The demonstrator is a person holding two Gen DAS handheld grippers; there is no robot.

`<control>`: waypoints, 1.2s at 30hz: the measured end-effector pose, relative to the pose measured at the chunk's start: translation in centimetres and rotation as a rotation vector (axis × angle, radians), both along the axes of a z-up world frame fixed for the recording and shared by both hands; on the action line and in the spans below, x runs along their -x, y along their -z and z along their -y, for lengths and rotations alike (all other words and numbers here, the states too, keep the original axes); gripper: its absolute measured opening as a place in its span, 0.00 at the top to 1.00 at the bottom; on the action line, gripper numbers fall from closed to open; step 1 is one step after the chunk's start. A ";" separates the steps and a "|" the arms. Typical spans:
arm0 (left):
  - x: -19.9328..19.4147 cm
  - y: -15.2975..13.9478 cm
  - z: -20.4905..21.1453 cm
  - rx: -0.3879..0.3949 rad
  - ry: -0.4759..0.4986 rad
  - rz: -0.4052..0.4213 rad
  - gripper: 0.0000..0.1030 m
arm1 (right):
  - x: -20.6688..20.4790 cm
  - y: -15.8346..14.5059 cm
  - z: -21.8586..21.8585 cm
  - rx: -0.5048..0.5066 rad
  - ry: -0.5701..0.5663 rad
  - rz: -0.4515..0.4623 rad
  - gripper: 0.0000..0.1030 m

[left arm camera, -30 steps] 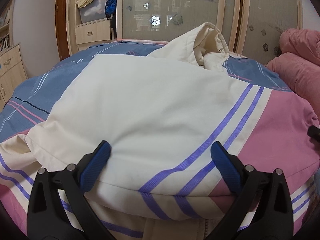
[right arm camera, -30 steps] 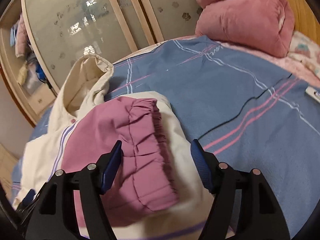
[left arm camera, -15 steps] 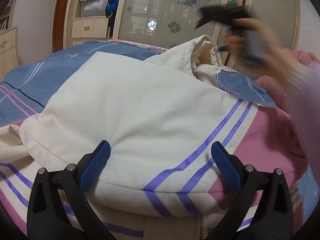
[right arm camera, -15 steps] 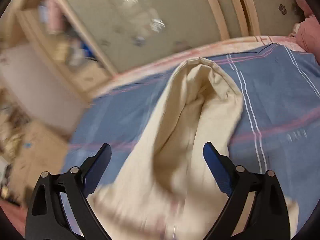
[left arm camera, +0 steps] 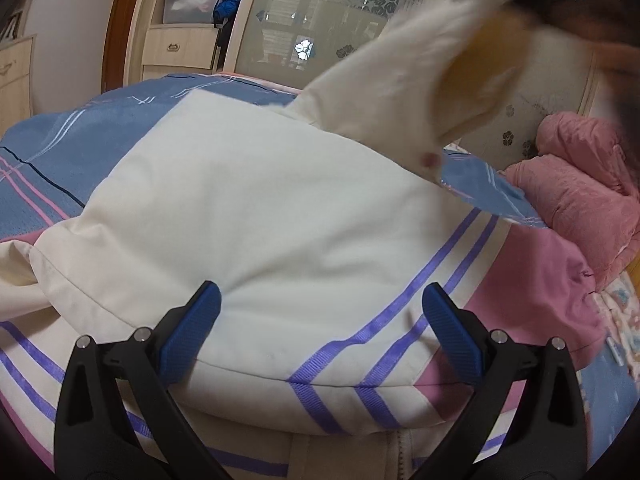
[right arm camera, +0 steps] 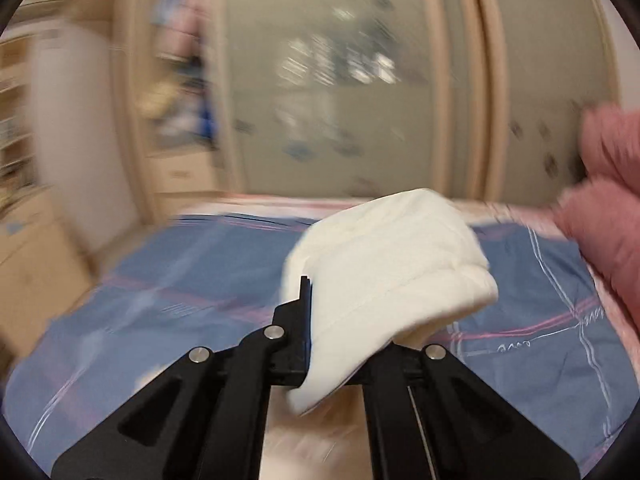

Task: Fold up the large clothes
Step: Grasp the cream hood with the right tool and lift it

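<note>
Blue striped bedsheet (left arm camera: 100,140) before frosted wardrobe doors (left arm camera: 340,20)

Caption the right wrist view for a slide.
Right claw shut on cream padded jacket hood, lifted above blue striped bedsheet.

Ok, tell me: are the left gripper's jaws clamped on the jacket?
No, the left gripper stands with jaws wide apart over the cream jacket, gripping nothing.
</note>
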State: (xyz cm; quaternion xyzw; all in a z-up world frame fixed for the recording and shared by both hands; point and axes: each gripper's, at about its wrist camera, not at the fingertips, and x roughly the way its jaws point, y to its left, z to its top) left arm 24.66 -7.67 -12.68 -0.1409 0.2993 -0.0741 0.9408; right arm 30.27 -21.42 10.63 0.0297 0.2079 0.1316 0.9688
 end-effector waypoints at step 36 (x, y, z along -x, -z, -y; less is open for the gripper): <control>17.7 -2.0 -19.8 -0.030 -0.368 -0.154 0.02 | 16.4 18.8 6.4 -1.052 0.020 -0.427 0.90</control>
